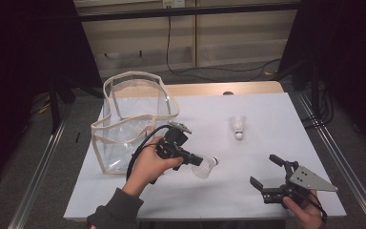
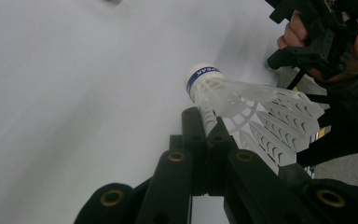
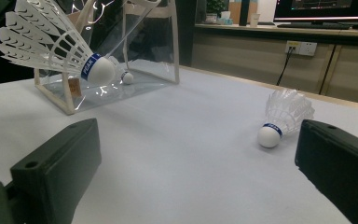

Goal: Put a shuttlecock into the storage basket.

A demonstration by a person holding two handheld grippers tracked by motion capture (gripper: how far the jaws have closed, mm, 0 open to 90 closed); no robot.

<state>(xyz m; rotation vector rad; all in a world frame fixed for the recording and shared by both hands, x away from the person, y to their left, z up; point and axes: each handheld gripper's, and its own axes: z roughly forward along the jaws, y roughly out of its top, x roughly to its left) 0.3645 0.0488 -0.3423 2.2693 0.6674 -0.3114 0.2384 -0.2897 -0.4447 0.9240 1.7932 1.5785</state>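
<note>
Carrying a shuttlecock to the bag

The left gripper [image 1: 196, 161] pinches a white plastic shuttlecock [image 1: 206, 167] by its skirt, just right of the clear plastic bag with cream trim [image 1: 132, 119]; next it likely needs lifting over the bag's rim. The right gripper [image 1: 266, 170], well right of the bag, gapes empty.

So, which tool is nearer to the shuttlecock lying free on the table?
Right. The right tool is open, just in front of the free shuttlecock. The left tool is farther, gripping another shuttlecock.
</note>
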